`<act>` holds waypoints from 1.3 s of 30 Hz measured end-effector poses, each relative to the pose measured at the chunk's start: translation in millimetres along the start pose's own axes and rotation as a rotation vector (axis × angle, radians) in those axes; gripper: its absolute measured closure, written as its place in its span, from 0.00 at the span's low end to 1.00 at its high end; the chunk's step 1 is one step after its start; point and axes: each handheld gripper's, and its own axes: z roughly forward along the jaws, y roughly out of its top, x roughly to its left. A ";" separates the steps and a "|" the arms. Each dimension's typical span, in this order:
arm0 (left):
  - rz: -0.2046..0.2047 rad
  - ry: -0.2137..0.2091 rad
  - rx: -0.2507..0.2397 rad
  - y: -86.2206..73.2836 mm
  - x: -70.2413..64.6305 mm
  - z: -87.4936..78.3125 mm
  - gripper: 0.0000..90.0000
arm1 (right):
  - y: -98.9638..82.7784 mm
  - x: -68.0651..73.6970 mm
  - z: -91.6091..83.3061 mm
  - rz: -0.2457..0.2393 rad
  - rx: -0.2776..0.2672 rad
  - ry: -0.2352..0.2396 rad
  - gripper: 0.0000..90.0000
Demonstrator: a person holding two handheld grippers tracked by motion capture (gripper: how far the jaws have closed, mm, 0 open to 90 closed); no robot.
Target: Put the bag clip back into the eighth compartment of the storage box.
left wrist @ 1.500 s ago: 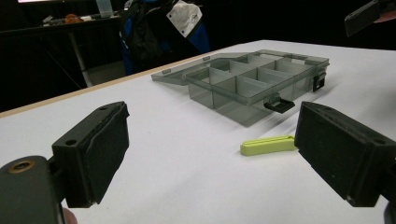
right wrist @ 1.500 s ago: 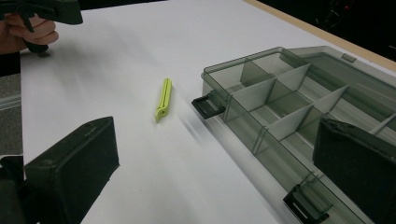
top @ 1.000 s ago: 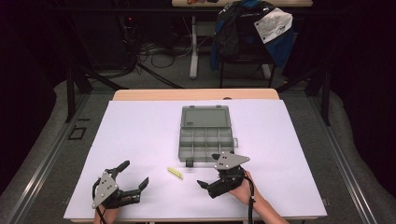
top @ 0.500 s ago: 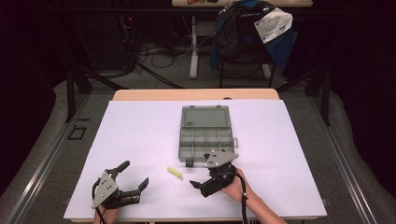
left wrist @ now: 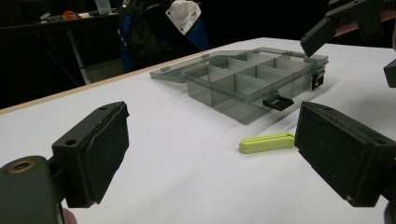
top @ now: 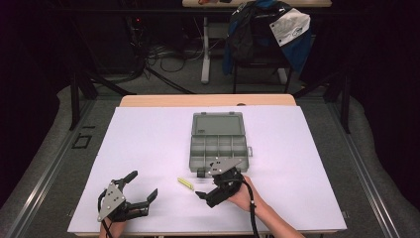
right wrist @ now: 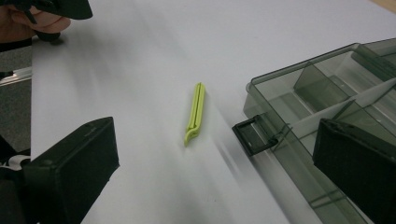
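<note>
While checking the near edge of the white table (top: 148, 144), found the left gripper (top: 143, 184) low at the front left, jaws spread wide, nothing between them. Found the right gripper (top: 202, 184) a little farther in, near the middle, jaws likewise released and empty, pointing toward the person's left.

Located the clip (top: 186, 183) flat on the table between the two grippers, just ahead of the right gripper's open jaws and well apart from the left one. Judged the right gripper the nearer and better placed. Read the long axis in the right gripper view as running almost straight away from the camera, so that the jaws stood on either long side of the clip (right wrist: 195, 113); judged a short advance sufficient before closing across the narrow width.

Recorded the clip (left wrist: 267, 142) as a slim, straight, yellow-green plastic bar, split lengthwise, one end slightly hooked.

Noted farther in, just beside the clip, the black latch (right wrist: 252, 134) of the grey see-through box (top: 190, 153), lid folded back, compartments apparently empty.
</note>
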 end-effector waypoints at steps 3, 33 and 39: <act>-0.001 0.001 0.000 0.0 0.6 -0.4 0.11 | 2.1 0.2 1.4 -0.002 0.014 0.001 0.00; 0.003 -0.010 -0.001 0.4 0.1 -0.4 0.11 | 22.8 11.1 39.9 -0.021 0.185 0.039 0.05; 0.001 -0.012 -0.003 0.6 0.0 -0.7 0.11 | 26.1 14.0 47.6 -0.010 0.216 0.027 0.16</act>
